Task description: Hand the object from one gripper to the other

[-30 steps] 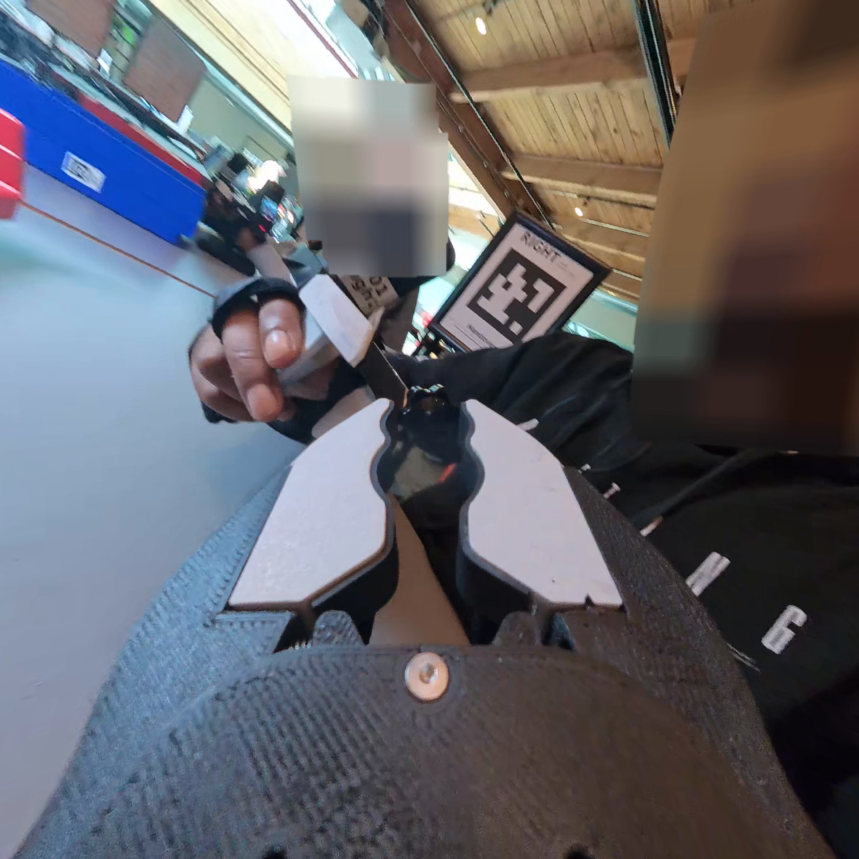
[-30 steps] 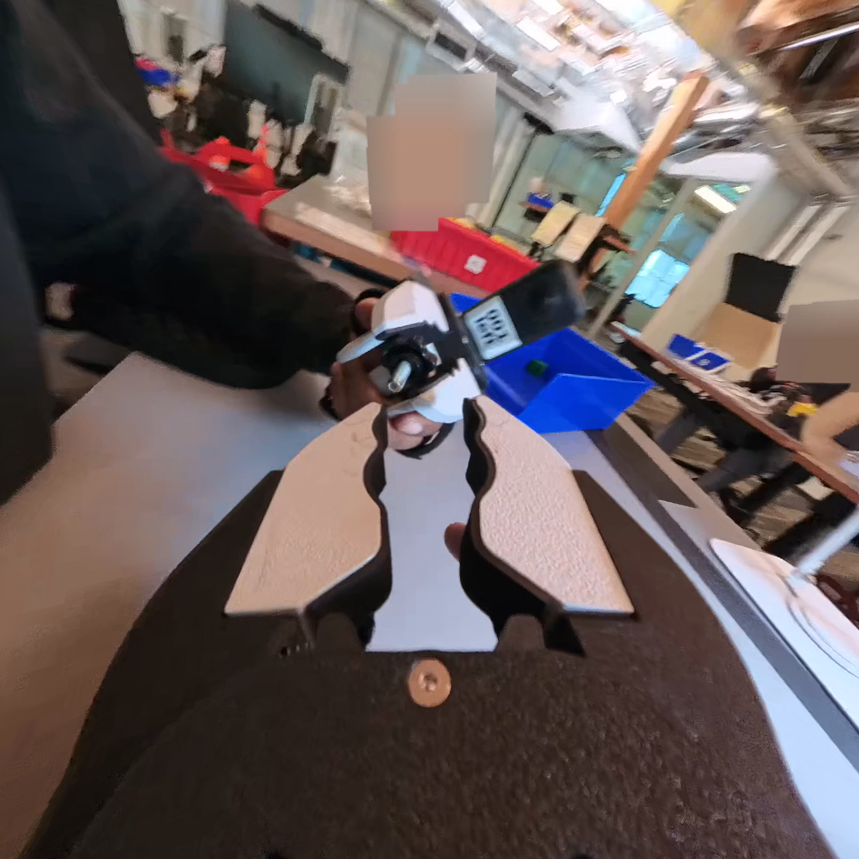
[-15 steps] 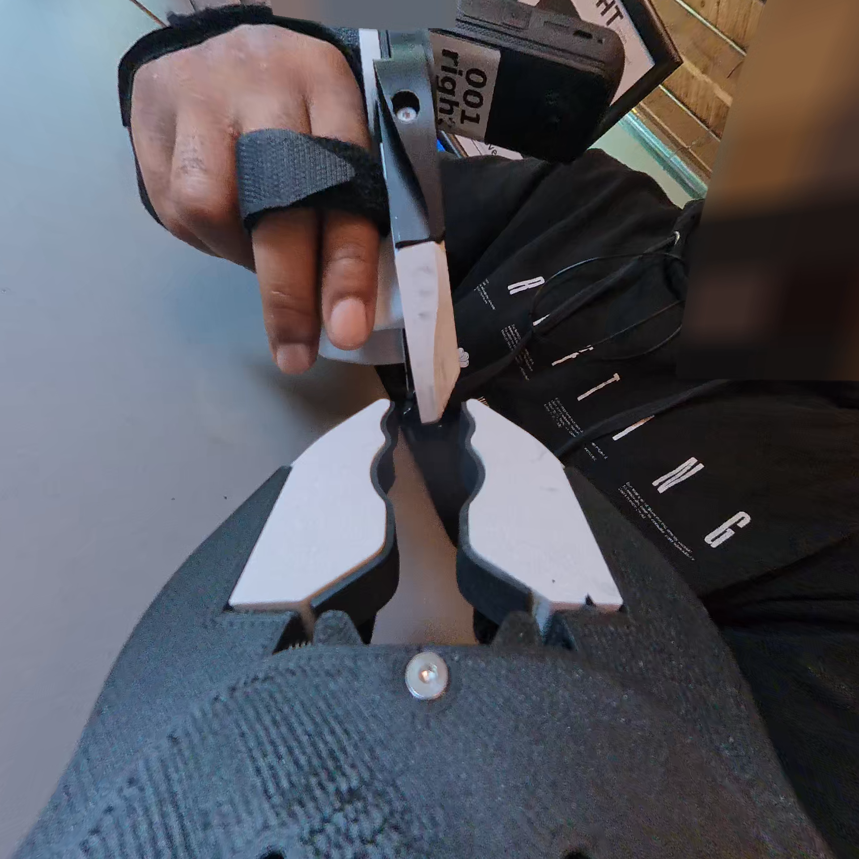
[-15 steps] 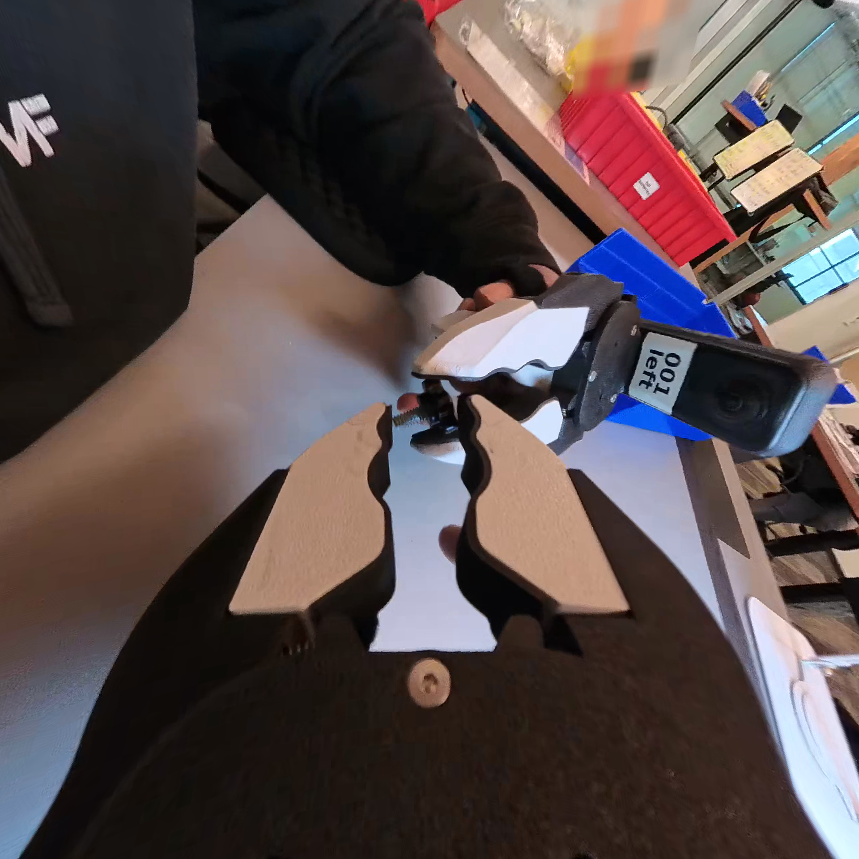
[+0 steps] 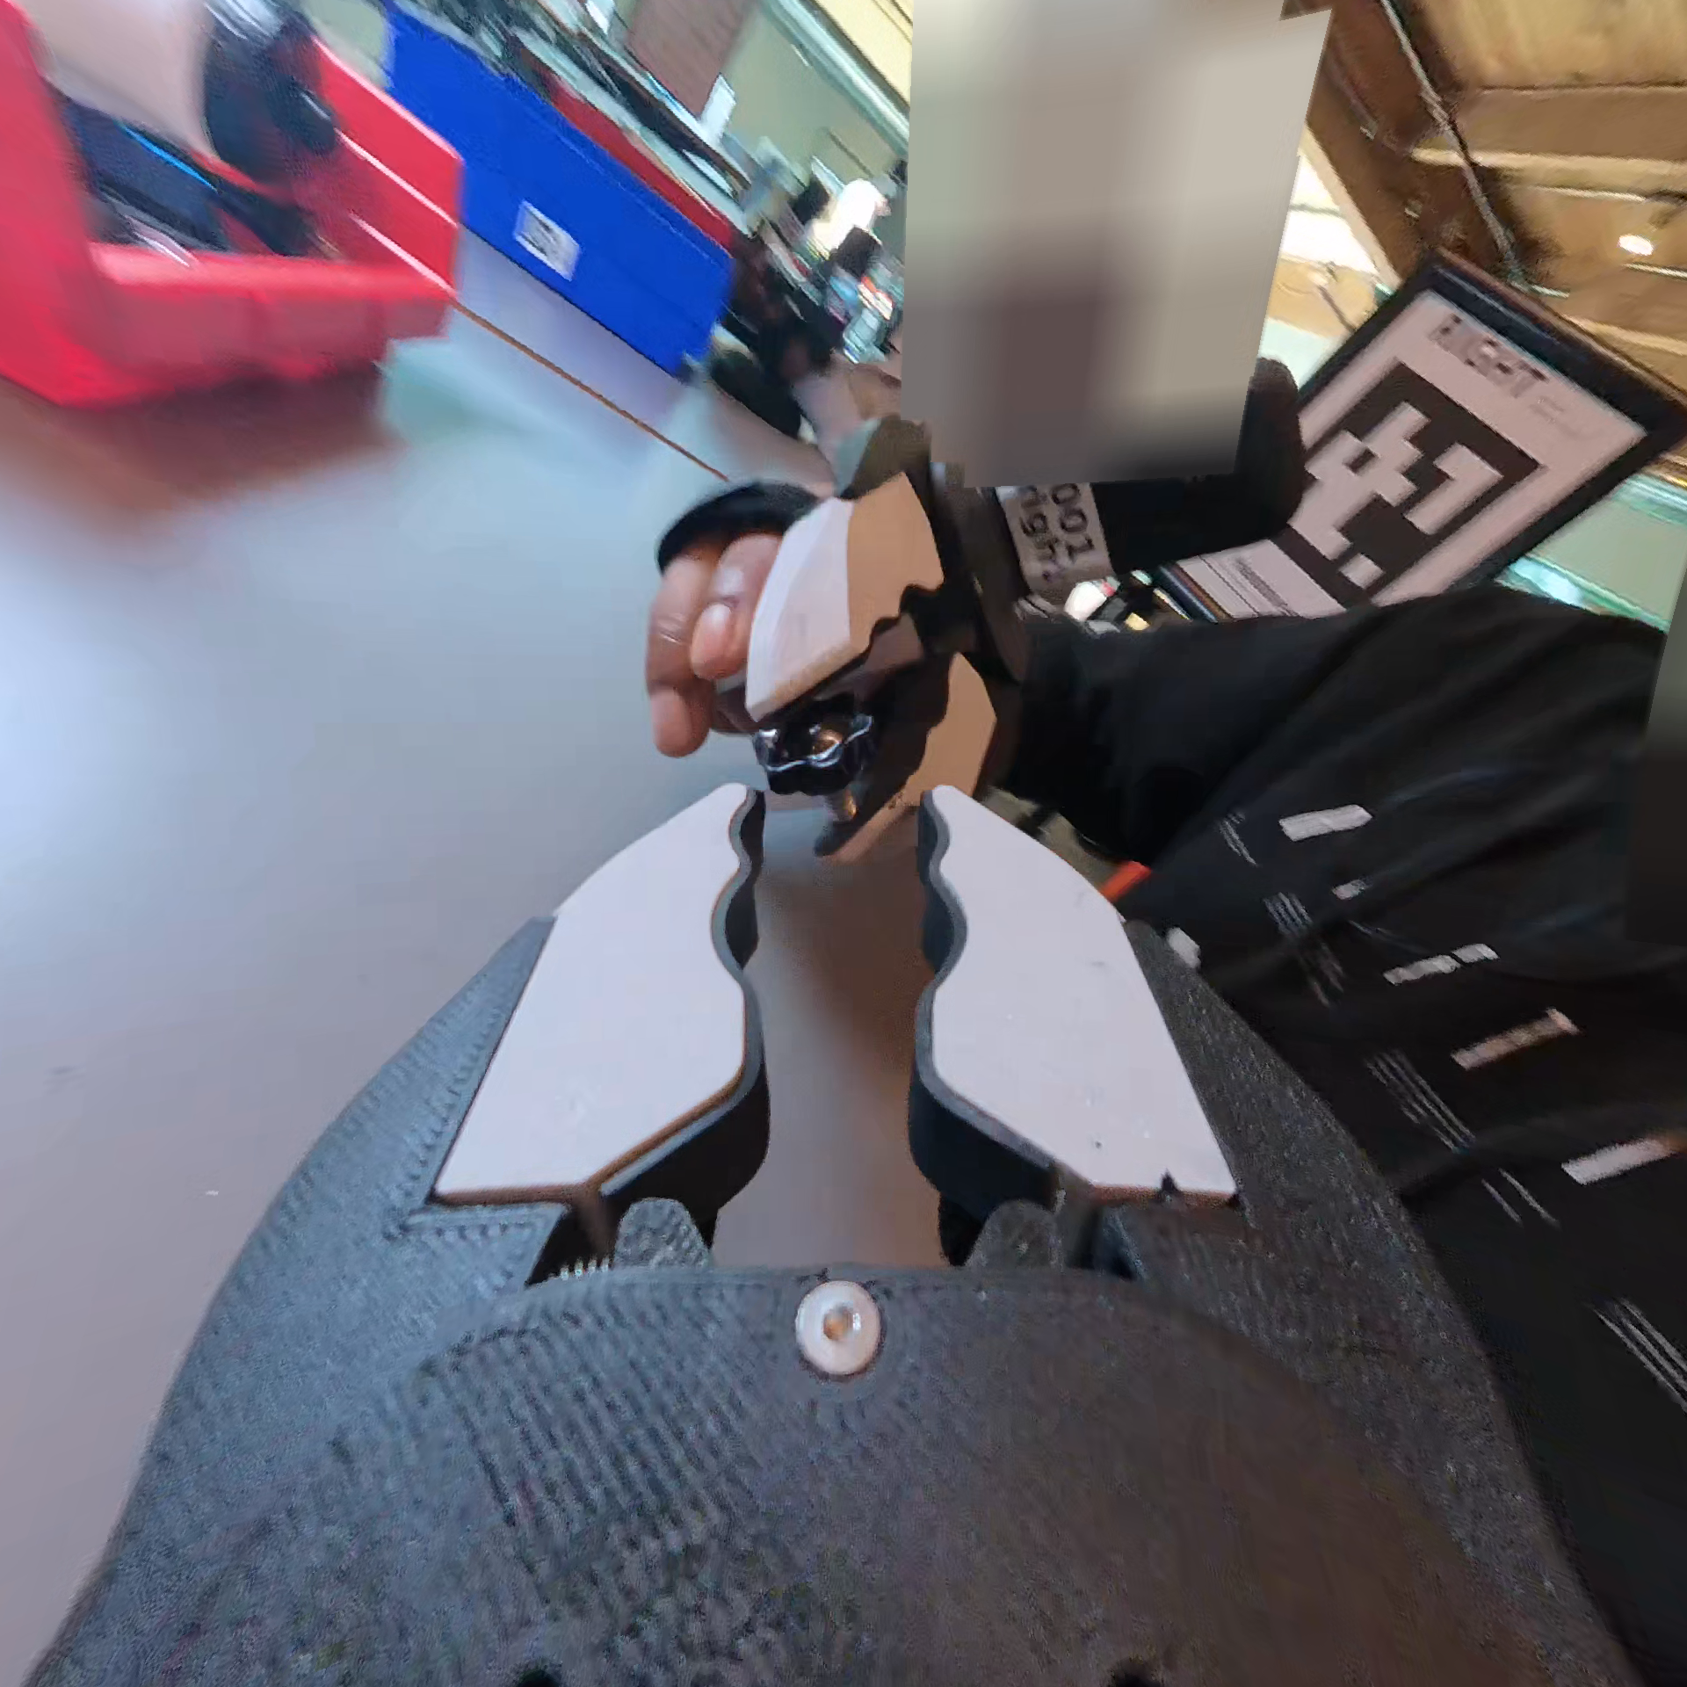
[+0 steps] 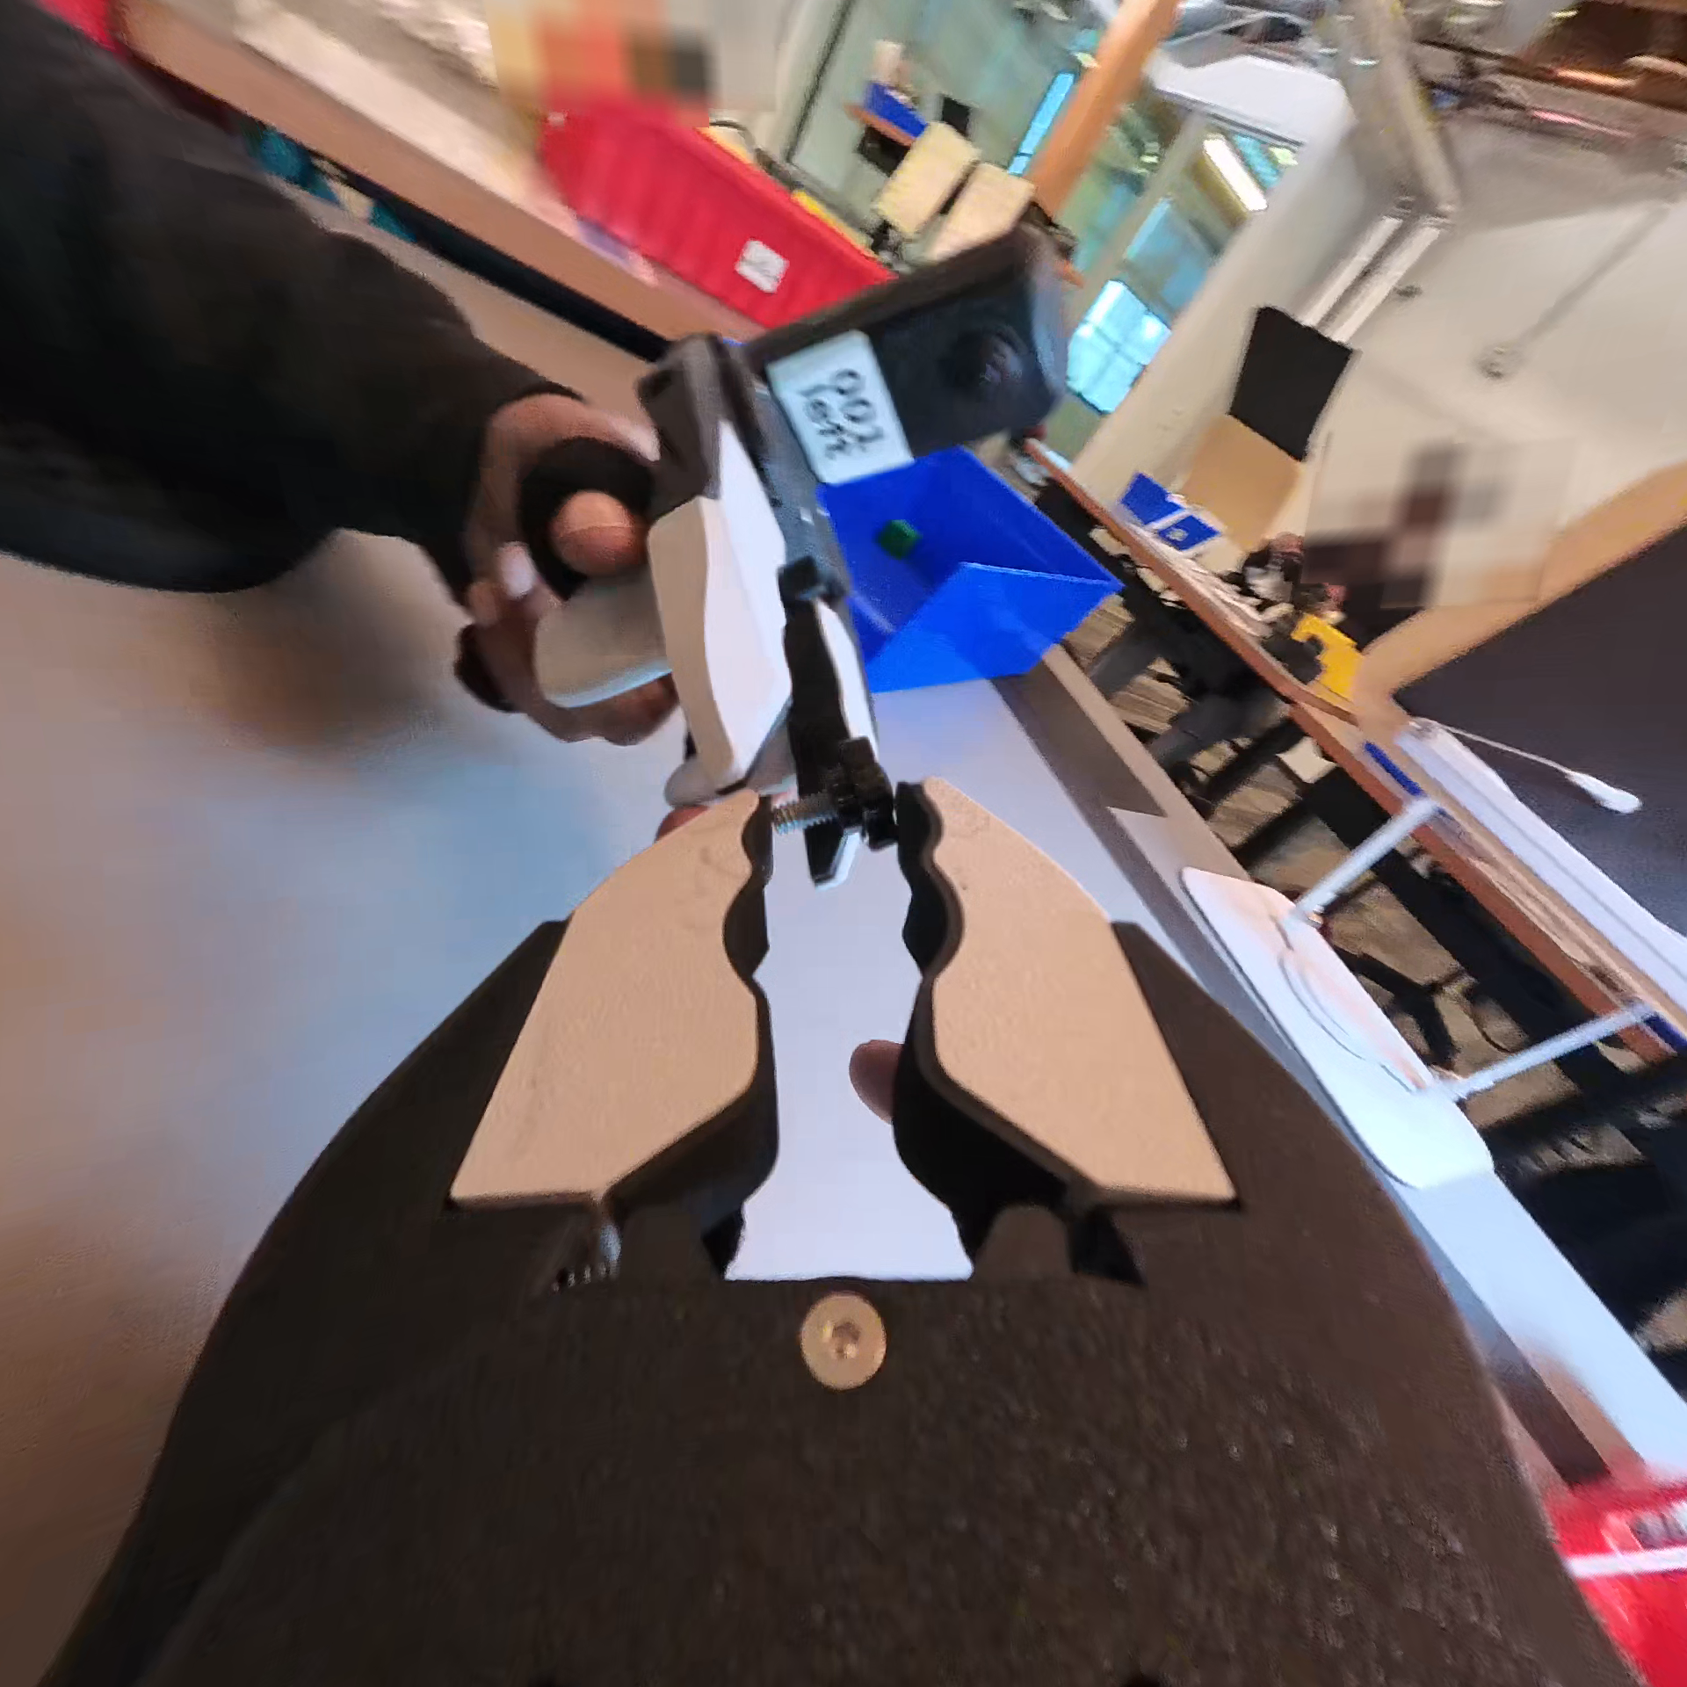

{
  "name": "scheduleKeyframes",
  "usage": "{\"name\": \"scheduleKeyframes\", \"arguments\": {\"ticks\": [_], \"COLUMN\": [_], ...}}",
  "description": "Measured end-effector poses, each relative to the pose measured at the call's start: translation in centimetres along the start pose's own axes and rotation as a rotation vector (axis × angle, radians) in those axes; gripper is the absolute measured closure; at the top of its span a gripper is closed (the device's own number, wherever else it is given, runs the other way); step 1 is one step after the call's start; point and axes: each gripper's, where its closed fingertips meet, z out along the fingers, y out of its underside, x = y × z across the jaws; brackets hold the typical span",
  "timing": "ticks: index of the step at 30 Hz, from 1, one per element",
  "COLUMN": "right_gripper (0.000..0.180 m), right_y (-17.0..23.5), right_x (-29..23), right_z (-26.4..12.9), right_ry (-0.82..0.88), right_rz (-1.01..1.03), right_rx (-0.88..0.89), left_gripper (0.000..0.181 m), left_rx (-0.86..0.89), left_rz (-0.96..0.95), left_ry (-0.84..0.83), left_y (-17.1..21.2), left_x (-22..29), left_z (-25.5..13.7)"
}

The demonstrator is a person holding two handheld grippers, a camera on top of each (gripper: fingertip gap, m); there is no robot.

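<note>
A grey worktop (image 5: 228, 730) spreads beneath and to the left of the hand-held gripper in the left wrist view. Far ahead on the left stand a red bin (image 5: 183, 301) and a blue bin (image 5: 593, 219), both blurred. Ahead to the right leans a black-framed marker board (image 5: 1424, 438). In the right wrist view an open blue bin (image 6: 968, 593) sits just beyond the fingers, a small green block (image 6: 899, 536) inside it. A white stand base (image 6: 1324, 1032) lies to the right.
</note>
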Motion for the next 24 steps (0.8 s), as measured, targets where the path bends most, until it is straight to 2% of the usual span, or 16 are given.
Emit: {"name": "scheduleKeyframes", "arguments": {"ticks": [4, 6, 11, 14, 19, 21, 24], "right_gripper": [0.153, 0.153, 0.153, 0.146, 0.134, 0.135, 0.136], "right_y": [-0.2, -0.5, -0.6, 0.0, 0.8, 1.1, 1.7], "right_x": [0.9, 1.0, 0.8, 0.5, 0.8, 1.0, 1.2], "right_z": [0.0, 0.0, 0.1, 0.1, 0.2, 0.3, 0.6], "right_ry": [0.093, 0.117, 0.118, 0.026, -0.173, -0.192, -0.155], "right_rz": [-0.021, -0.025, -0.053, 0.073, 0.612, 0.752, 0.823], "right_rx": [-0.006, 0.003, 0.002, -0.011, -0.018, -0.022, -0.044], "left_gripper": [0.151, 0.158, 0.163, 0.163, 0.163, 0.163, 0.163], "left_rx": [0.099, 0.129, 0.094, 0.024, -0.131, -0.181, -0.274], "left_rz": [0.029, 0.035, 0.071, 0.259, 0.733, 0.914, 1.151], "left_ry": [-0.097, -0.115, -0.141, -0.294, -0.659, -0.764, -0.876], "left_y": [-1.5, -1.9, -1.8, -1.8, -2.0, -2.0, -1.6], "left_x": [-0.5, -0.5, -0.5, -1.5, -4.1, -4.4, -4.5], "left_z": [-0.1, -0.1, -0.3, -1.0, -3.0, -3.1, -2.7]}}
